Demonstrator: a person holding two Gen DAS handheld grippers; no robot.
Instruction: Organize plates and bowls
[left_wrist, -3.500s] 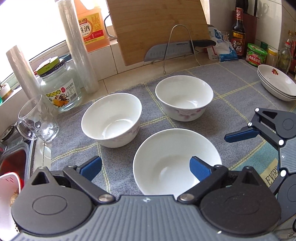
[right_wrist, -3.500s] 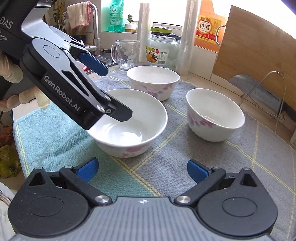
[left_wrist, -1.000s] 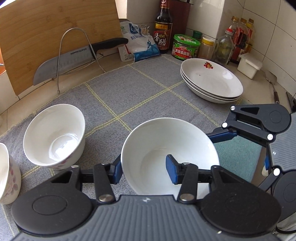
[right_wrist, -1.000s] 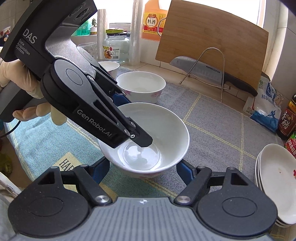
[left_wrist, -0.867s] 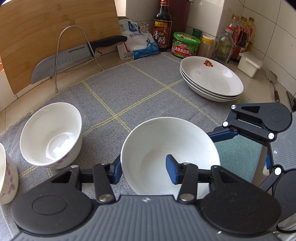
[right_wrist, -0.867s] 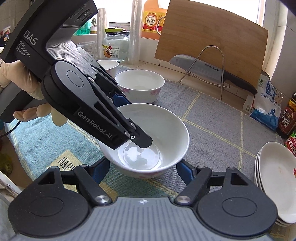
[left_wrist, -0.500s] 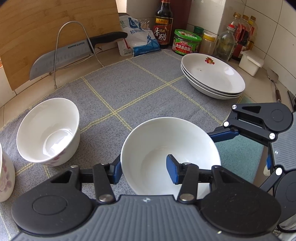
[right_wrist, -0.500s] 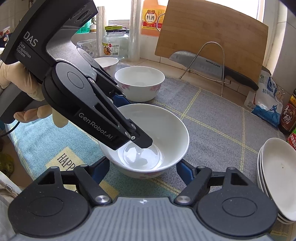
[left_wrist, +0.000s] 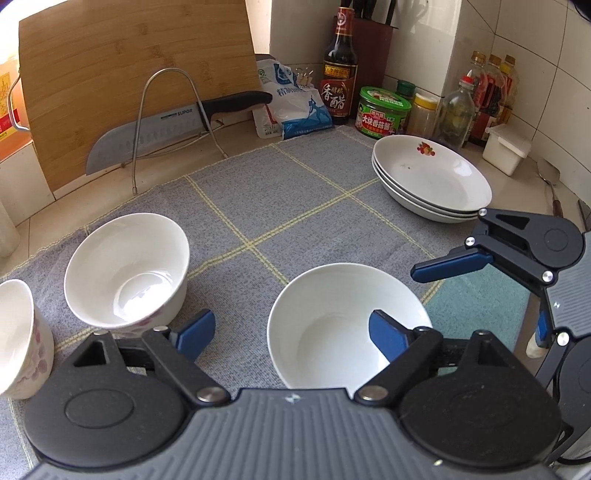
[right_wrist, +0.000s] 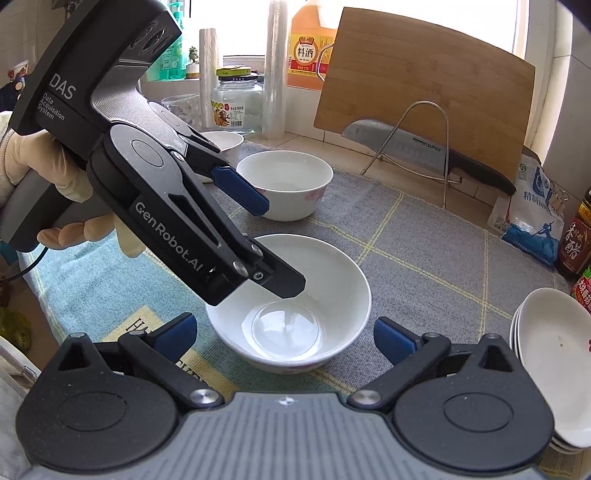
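A white bowl (left_wrist: 332, 332) (right_wrist: 295, 295) stands on the grey checked mat (left_wrist: 295, 206). My left gripper (left_wrist: 291, 334) (right_wrist: 266, 240) straddles its near-left rim, one pad inside the bowl and one outside. Its jaws are opening and neither pad presses the rim. My right gripper (right_wrist: 284, 338) flanks the bowl's base with its jaws opening wide, pads off the bowl; one of its fingers (left_wrist: 450, 264) shows in the left wrist view. A second bowl (left_wrist: 125, 273) (right_wrist: 284, 184) and a third bowl (left_wrist: 18, 339) (right_wrist: 221, 140) stand to the left. A plate stack (left_wrist: 432, 181) (right_wrist: 550, 362) sits right.
A cutting board (left_wrist: 136, 81) leans on the back wall with a knife (left_wrist: 177, 122) on a wire stand. Bottles and jars (left_wrist: 384, 114) crowd the back right corner. A glass jar (right_wrist: 232, 103) stands by the window. A gloved hand (right_wrist: 44, 166) holds the left gripper.
Both grippers' jaws have spread apart and let go of the bowl, which now rests on the mat. Before that the bowl was carried from beside the other bowls toward the plates.
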